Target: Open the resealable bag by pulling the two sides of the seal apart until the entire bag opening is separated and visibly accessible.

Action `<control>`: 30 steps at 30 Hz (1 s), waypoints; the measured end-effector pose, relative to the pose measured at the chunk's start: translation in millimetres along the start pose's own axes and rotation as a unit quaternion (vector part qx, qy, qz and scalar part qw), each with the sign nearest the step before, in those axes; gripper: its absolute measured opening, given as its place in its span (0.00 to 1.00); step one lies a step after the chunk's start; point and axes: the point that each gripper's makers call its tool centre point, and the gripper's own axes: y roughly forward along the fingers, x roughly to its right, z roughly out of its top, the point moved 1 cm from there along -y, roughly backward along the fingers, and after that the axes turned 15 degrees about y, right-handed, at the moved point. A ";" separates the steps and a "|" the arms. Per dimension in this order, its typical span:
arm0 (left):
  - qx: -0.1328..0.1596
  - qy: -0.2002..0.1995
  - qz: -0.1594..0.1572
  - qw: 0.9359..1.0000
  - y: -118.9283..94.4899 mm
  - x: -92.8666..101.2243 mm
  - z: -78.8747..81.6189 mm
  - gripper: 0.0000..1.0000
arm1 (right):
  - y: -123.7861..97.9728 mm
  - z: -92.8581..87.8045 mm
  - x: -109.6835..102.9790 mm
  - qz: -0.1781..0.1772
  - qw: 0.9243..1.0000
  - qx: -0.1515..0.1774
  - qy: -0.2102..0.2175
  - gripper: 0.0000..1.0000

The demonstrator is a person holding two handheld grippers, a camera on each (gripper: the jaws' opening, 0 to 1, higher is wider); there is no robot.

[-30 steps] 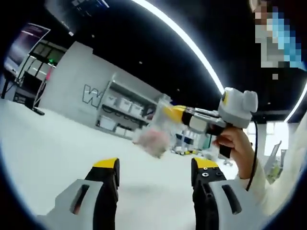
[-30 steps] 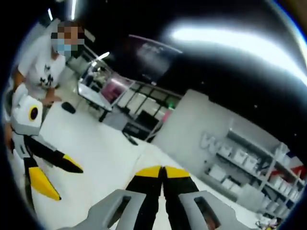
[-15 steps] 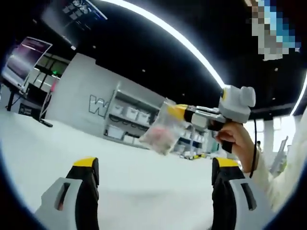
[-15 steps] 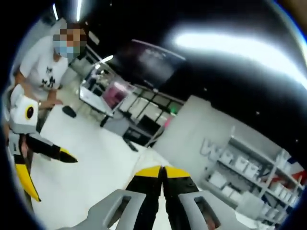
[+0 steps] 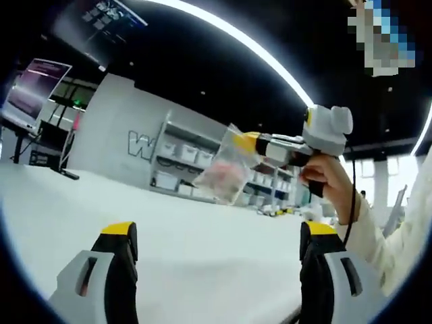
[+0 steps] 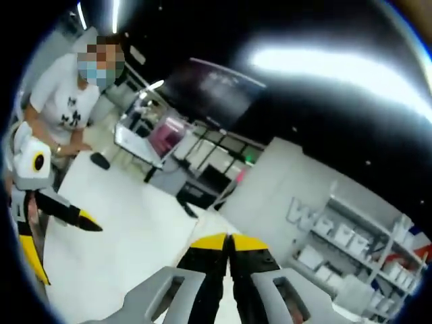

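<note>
Grey gripper (image 5: pixel 214 270), yellow-tipped black jaws, seemingly cream sleeve (image 5: pixel 385 236)

Left tool (image 5: pixel 219 246) gapes wide — right tool (image 6: pixel 228 244), gripped by a hand (image 5: pixel 329 181), is pressed closed.

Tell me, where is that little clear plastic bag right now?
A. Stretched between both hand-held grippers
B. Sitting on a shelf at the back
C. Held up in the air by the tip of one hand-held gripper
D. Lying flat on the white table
C: in the left gripper view the resealable bag hangs above the white table, pinched at its edge by the right hand-held gripper, while the left hand-held gripper stands open and apart from it.
</note>
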 end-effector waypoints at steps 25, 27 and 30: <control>0.000 0.005 0.012 1.000 3.2 -0.7 -1.6 0.99 | -7.8 -8.3 19.2 0.010 0.997 0.001 0.073 0.00; 0.000 0.004 0.011 1.000 3.0 -0.2 -1.7 0.99 | -8.2 -10.4 19.1 0.010 0.997 -0.001 0.075 0.00; -0.001 0.003 0.011 1.000 2.5 0.4 -1.7 0.99 | -10.2 -13.2 19.4 0.008 0.997 -0.003 0.075 0.00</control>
